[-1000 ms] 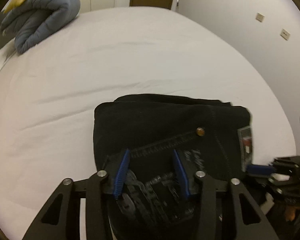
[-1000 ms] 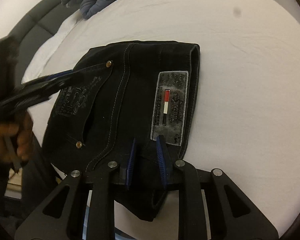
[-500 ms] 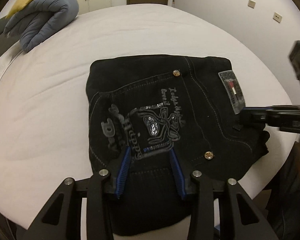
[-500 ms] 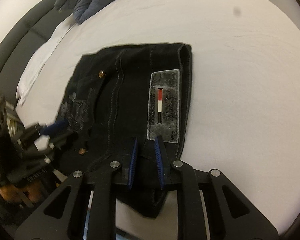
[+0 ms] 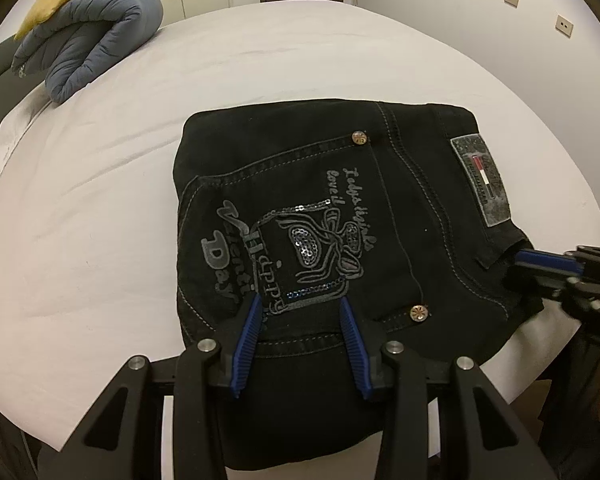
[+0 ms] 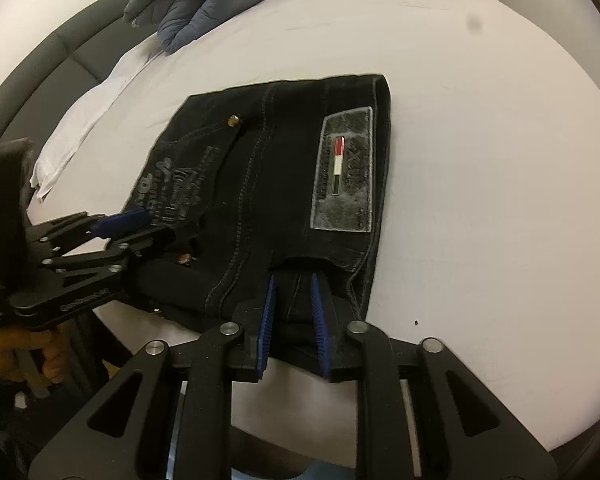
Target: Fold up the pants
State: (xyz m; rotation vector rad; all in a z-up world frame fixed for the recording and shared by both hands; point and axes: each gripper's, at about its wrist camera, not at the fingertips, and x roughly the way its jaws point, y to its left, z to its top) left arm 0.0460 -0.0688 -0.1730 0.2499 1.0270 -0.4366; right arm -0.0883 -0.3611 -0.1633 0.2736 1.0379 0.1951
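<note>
Material: black denim, heavy-weave; the folded jeans (image 5: pixel 340 240) lie as a compact stack on the white bed sheet (image 5: pixel 100 200), at the near edge of the bed, with part overhanging it
Top face: rear pocket with printed and sequinned motif (image 5: pixel 300 248); grey brand patch (image 6: pixel 344 168) by the waistband
Left gripper (image 5: pixel 304 320): blue pads (image 5: pixel 248 336) well apart, astride the near edge of the stack; no cloth seen pinched between them
Right gripper (image 6: pixel 294 304): fingers part open, a narrow gap; a thick fold of denim sits between them, contact on both pads not confirmed
Handling, judged: dense and fairly stiff for cloth, holds a crease, heavy for its bulk; not fragile; layers may slide over one another if lifted by the top ply alone
Grip advice: take all layers at the folded edge, one gripper at each end; avoid the patch and the rivets (image 5: pixel 419 313)
Bystanders: folded blue quilt (image 5: pixel 88 48) far across the bed, well apart
Progress, judged: fold looks near complete
</note>
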